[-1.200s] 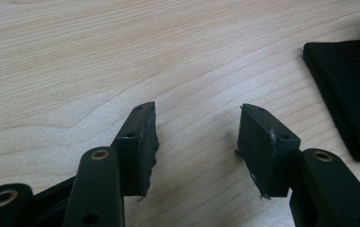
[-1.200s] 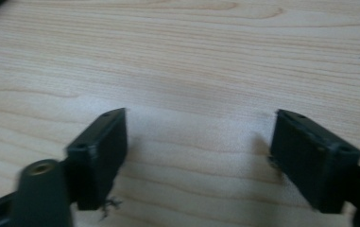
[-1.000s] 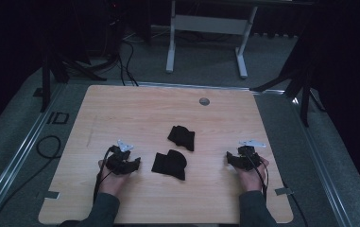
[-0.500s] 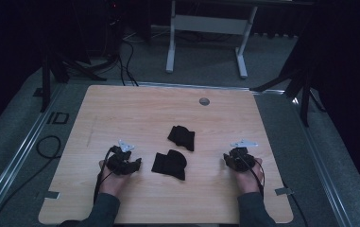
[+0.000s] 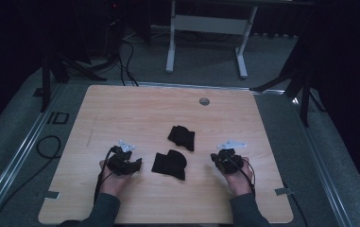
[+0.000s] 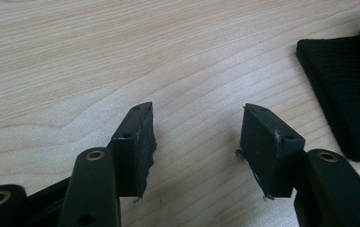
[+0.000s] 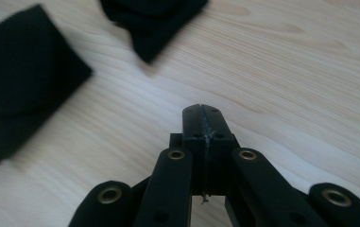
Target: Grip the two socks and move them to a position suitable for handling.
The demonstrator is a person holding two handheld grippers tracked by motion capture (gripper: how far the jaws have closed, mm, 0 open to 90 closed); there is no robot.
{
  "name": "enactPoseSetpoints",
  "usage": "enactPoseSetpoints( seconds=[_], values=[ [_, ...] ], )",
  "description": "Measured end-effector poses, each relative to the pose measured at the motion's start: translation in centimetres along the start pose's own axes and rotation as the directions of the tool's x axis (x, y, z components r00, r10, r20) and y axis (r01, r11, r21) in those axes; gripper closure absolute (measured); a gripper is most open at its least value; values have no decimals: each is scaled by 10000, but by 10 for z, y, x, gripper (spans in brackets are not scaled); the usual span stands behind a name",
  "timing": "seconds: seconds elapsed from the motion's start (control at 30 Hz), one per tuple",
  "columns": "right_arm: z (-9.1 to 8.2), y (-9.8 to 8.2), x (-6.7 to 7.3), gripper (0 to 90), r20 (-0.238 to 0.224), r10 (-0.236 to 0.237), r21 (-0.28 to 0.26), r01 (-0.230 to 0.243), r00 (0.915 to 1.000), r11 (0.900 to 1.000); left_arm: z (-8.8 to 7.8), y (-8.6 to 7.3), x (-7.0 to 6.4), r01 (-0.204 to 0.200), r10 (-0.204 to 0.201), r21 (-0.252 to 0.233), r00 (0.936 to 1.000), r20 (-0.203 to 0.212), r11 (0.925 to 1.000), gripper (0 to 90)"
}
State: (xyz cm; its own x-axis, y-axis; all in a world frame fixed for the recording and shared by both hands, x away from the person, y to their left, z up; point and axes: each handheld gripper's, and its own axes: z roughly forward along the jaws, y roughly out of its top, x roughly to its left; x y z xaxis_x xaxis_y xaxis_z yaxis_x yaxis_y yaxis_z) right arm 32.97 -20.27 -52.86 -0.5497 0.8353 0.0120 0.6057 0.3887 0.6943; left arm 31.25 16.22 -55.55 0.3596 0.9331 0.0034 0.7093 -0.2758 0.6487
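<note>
Two folded black cloth pieces lay near the middle of the pale wooden surface, the nearer folded black cloth between the two hands and the farther folded black cloth just behind it, the two close together but apart. Neither sat in any container; both rested flat on the bare wood. The left gripper was held low over the surface just left of the nearer cloth, its fingers spread wide with only wood grain between them, and the edge of that cloth lay off to the right of them in the left gripper view. Those fingers had just been opening a little further, nothing between them. The right gripper was to the right of the nearer cloth, short of touching it; its fingers were pressed together on nothing, having just been closing. In the right gripper view both cloths lay ahead and to the left. Compared with a second before, the right hand had shifted inward toward the cloths, while the left hand and both cloths kept their places.
</note>
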Motion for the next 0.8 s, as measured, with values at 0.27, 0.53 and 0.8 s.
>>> enactPoseSetpoints(
  seconds=[0.27,0.53,0.8],
  values=[
    [0,9,34,898,-785,-678,-276,658,9946,9975,1,0,-3,12,-12,-24,10000,-32,10000,428],
    [10,13,73,898,-1726,-1585,-218,1571,9722,9873,0,0,-6,-85,87,-110,9999,115,9999,528],
    [25,6,98,898,-2084,-2369,276,2478,9489,9684,-7,3,-21,-464,571,-887,9909,1219,9950,658]
  ],
)
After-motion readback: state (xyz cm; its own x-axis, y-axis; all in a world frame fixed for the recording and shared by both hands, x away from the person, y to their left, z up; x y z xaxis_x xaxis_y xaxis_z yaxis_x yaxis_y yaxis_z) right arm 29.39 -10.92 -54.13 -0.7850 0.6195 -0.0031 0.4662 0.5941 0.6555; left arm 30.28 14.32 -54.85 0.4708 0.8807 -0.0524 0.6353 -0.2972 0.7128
